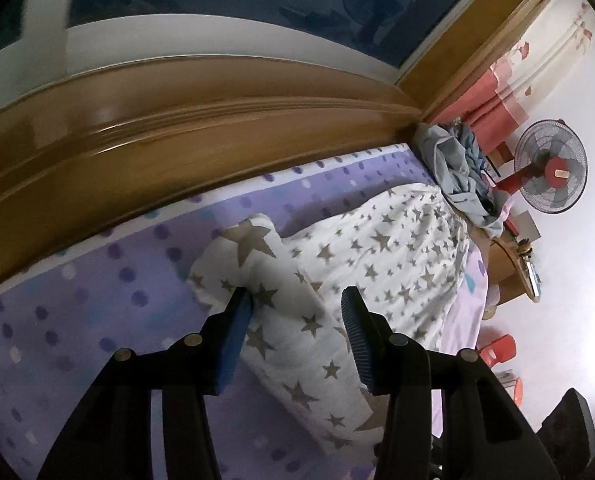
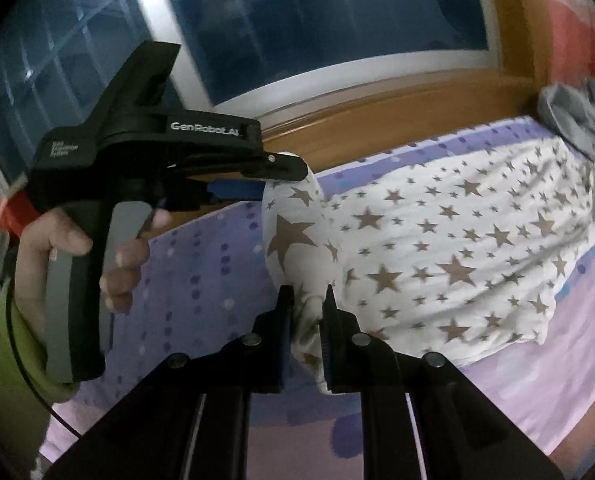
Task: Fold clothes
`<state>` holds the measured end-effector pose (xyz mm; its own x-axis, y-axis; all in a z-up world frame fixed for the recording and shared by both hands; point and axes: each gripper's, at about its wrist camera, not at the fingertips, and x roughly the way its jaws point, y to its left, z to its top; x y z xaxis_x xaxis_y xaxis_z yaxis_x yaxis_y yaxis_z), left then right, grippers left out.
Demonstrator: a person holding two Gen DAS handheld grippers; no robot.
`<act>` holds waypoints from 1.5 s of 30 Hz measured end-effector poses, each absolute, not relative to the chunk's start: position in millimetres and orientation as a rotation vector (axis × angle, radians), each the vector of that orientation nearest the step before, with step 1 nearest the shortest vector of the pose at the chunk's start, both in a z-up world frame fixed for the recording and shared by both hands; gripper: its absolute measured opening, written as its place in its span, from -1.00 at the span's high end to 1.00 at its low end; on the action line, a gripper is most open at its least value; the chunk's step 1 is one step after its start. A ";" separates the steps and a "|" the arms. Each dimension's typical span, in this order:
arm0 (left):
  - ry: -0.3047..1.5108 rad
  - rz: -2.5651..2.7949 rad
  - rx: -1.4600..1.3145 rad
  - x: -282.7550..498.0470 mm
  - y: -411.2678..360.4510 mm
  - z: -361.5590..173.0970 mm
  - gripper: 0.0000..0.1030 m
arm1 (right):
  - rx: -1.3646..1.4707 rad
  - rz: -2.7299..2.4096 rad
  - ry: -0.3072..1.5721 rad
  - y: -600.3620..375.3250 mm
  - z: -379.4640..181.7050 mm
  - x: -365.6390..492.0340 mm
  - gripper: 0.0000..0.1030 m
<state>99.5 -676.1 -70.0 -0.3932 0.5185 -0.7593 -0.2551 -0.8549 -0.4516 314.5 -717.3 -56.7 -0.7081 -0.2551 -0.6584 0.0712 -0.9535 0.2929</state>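
White star-print garment [image 2: 449, 256] spread over purple dotted bed sheet [image 1: 77, 280], one end lifted off the bed toward the near-left side. Right tongs [image 2: 307, 300] pressed nearly together, pinching a bunched fold of the star garment between the pads. Left tongs [image 1: 293, 300] spread wide in the left wrist view, blue-padded finger [image 1: 237, 328] touching the raised cloth edge, other finger apart from it with cloth between and beneath. From the right wrist view, left tongs [image 2: 287, 176] seen from the side at the top of the lifted fold, tips touching the cloth; grip there not clear from that angle. Person's hand [image 2: 69, 248] wrapped round the grey-and-black handle, green sleeve at the wrist. Rest of the garment lying wrinkled on the sheet, reaching toward the far right end of the bed. Grey-blue clothes heap [image 1: 461, 172] at the far corner of the bed, just beyond the star garment. Wooden window ledge [image 1: 177, 120] along the bed's far side, dark window [image 2: 337, 20] above. Standing fan [image 1: 551, 166] with red hub near the white wall, red curtain [image 1: 485, 100] beside it.
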 end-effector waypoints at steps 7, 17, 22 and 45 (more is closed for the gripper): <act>-0.293 2.261 -1.400 80.5 -622.1 -74.6 0.08 | 1.146 -2.701 -0.519 -668.3 -72.0 302.7 0.77; -0.149 2.265 -1.493 61.4 -564.8 -104.4 0.08 | 1.291 -2.582 -0.629 -607.1 -108.8 285.2 0.69; -0.137 2.296 -1.494 70.1 -566.1 -90.4 0.08 | 1.207 -2.574 -0.426 -611.7 -96.9 289.0 0.68; -0.070 2.202 -1.410 87.3 -581.9 -94.7 0.05 | 1.197 -2.575 -0.425 -585.9 -97.7 301.6 -0.22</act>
<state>87.3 -581.9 -94.7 -0.3228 0.4494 -0.8330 -0.3956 -0.8636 -0.3126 301.6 -585.9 -97.7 -0.6224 -0.3607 -0.6946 0.1182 -0.9206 0.3722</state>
